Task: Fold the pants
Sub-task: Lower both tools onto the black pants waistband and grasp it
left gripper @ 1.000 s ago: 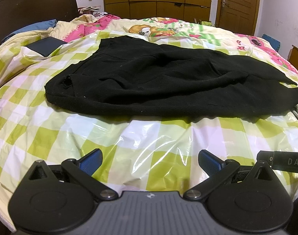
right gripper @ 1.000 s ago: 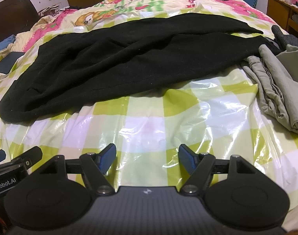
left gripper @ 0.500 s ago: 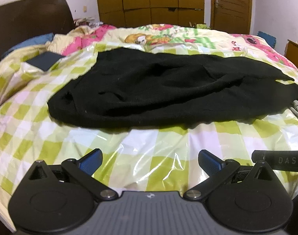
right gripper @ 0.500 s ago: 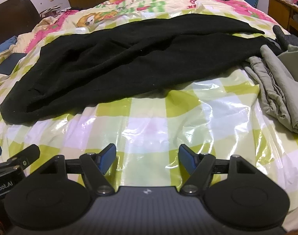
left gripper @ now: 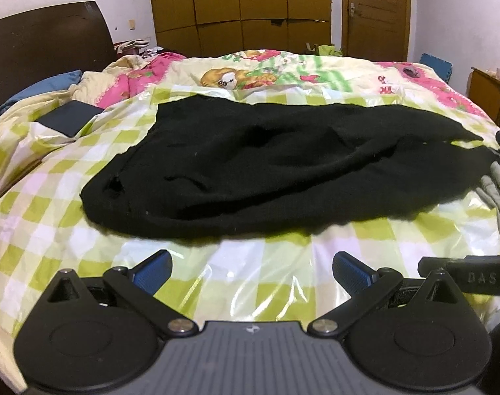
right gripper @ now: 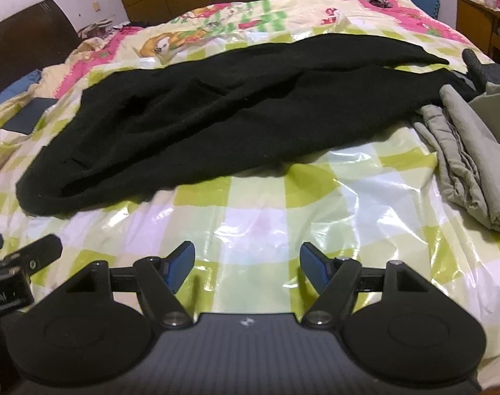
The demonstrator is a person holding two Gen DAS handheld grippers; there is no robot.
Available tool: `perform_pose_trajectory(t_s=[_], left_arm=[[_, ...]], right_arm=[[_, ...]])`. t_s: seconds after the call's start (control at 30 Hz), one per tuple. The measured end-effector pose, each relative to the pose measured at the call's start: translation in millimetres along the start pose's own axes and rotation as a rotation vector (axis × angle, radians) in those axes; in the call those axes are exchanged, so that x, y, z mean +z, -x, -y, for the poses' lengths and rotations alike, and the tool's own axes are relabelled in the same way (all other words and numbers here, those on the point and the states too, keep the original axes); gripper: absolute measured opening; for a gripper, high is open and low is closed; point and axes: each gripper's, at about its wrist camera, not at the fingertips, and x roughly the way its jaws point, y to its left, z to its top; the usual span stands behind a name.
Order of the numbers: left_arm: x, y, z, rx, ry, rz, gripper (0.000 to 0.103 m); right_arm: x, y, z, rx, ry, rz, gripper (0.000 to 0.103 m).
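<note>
Black pants (left gripper: 283, 168) doubled lengthwise on the bed (left gripper: 250, 263), cross folds still due; left claw (left gripper: 251, 268) and right claw (right gripper: 246, 261) both released, empty.

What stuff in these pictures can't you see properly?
- Black pants: the far leg ends in both views are hidden behind the grey folded clothes.
- Grey folded clothes: cut off by the right edge in both views.
- Dark flat thing near the headboard: too small to identify.
- Bed under the checked plastic sheet: its near edge is hidden by the open left gripper and right gripper.
</note>
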Motion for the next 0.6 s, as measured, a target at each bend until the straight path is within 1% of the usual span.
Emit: perform_pose_trajectory(t_s=[0.17,0.27,0.37,0.47,0.53,0.6], left_arm=[[23,-11,-22,0.02,-0.012,0.034,0.103],[34,-23,-40,0.029,-0.011,0.045,0.103],[48,-49,-58,0.053,-0.015,0.026,0.103],[63,-83,-70,0.07,-0.043,0.011,0.103],[70,-104,-76,0.064,-0.059,0.005,0.103],[74,-128,-83,0.066,-0.068,-0.025,0.103]], right_arm=[[25,-4,-9,0.025,0.042,0.024,0.072],[42,-18,-22,0.054,0.087,0.018,0.073],[60,-40,-41,0.08,0.162,0.012,0.073],[79,-69,-60,0.114,0.219,0.0,0.073],[89,-89,-69,0.133,0.248,-0.016,0.073],[96,-112,-80,0.162,0.285,-0.043,0.073]])
